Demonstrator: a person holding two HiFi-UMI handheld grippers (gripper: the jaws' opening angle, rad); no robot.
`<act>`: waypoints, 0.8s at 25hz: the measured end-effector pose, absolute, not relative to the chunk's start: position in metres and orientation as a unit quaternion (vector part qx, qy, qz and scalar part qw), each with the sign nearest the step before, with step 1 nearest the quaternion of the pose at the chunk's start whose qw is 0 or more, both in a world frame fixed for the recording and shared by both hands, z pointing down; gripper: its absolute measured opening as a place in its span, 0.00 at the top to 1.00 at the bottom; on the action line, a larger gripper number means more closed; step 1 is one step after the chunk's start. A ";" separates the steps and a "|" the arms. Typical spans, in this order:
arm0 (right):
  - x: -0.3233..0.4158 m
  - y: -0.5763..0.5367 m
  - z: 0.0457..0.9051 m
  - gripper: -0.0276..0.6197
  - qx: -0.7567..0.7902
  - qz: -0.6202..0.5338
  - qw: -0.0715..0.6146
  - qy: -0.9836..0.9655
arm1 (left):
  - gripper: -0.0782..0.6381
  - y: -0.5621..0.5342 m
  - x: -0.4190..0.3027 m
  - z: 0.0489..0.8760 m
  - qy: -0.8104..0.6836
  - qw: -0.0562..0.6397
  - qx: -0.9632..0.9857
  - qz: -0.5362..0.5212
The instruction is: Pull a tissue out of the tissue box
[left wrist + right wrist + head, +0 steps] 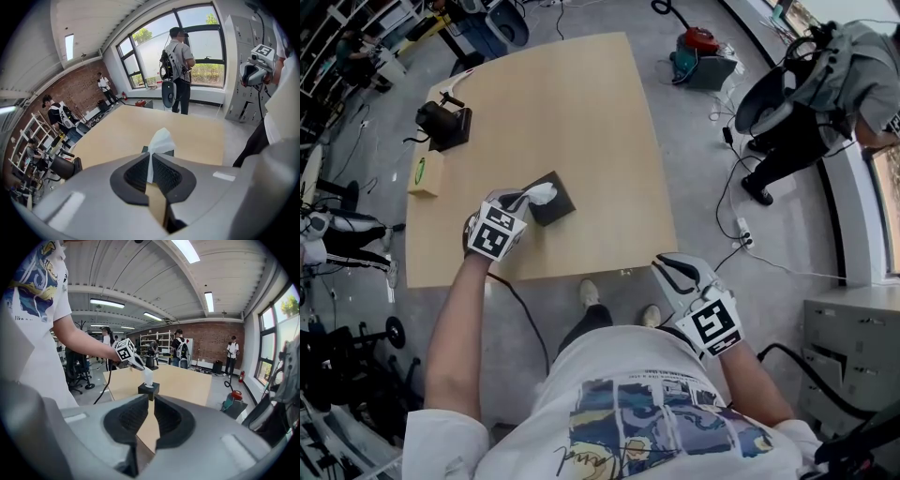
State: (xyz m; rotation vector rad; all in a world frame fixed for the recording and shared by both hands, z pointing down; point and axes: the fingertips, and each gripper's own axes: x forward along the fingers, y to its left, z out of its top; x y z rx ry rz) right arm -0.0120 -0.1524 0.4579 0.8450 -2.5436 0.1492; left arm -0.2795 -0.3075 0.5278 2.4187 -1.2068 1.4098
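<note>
A small black tissue box (555, 202) stands on the light wooden table (581, 112), near its front left part. A white tissue (541, 194) rises out of the box top, and my left gripper (528, 199) is shut on it. In the left gripper view the tissue (162, 139) runs up from between the closed pads, with the box (168, 152) just behind. My right gripper (672, 270) hangs off the table's front right edge, shut and empty. The right gripper view shows its jaws (151, 401) together, aimed at the box (148, 390), the tissue (148, 377) and the left gripper (136, 363).
A black device (443, 124) and a flat beige box (426, 173) sit at the table's left edge. A person (825, 84) stands at the far right. A red machine (699, 42) and cables lie on the floor beyond the table.
</note>
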 end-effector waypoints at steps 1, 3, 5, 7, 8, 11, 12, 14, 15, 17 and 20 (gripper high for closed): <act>-0.011 -0.152 0.458 0.91 0.306 0.054 0.226 -0.923 | 0.88 -0.307 -0.278 0.526 -0.396 0.045 0.793 0.462; -0.009 -0.151 0.457 0.91 0.304 0.053 0.225 -0.924 | 0.88 -0.306 -0.276 0.520 -0.396 0.043 0.793 0.461; -0.008 -0.152 0.457 0.91 0.303 0.052 0.223 -0.925 | 0.88 -0.306 -0.275 0.511 -0.399 0.040 0.793 0.459; -0.006 -0.153 0.456 0.91 0.300 0.052 0.222 -0.926 | 0.88 -0.305 -0.271 0.502 -0.400 0.037 0.794 0.455; -0.004 -0.153 0.455 0.91 0.299 0.052 0.223 -0.926 | 0.88 -0.304 -0.268 0.498 -0.401 0.035 0.796 0.453; -0.003 -0.151 0.457 0.91 0.295 0.051 0.222 -0.928 | 0.88 -0.300 -0.261 0.485 -0.405 0.030 0.802 0.438; -0.004 -0.151 0.457 0.91 0.293 0.050 0.222 -0.929 | 0.88 -0.298 -0.260 0.480 -0.408 0.030 0.803 0.434; -0.005 -0.150 0.456 0.91 0.288 0.047 0.222 -0.931 | 0.88 -0.292 -0.256 0.469 -0.413 0.032 0.805 0.425; -0.005 -0.150 0.456 0.91 0.285 0.045 0.222 -0.932 | 0.88 -0.290 -0.254 0.463 -0.416 0.030 0.807 0.419; -0.007 -0.150 0.454 0.91 0.280 0.042 0.221 -0.933 | 0.88 -0.284 -0.250 0.451 -0.421 0.024 0.809 0.410; -0.010 -0.150 0.451 0.91 0.273 0.038 0.220 -0.936 | 0.88 -0.271 -0.247 0.435 -0.430 0.019 0.810 0.399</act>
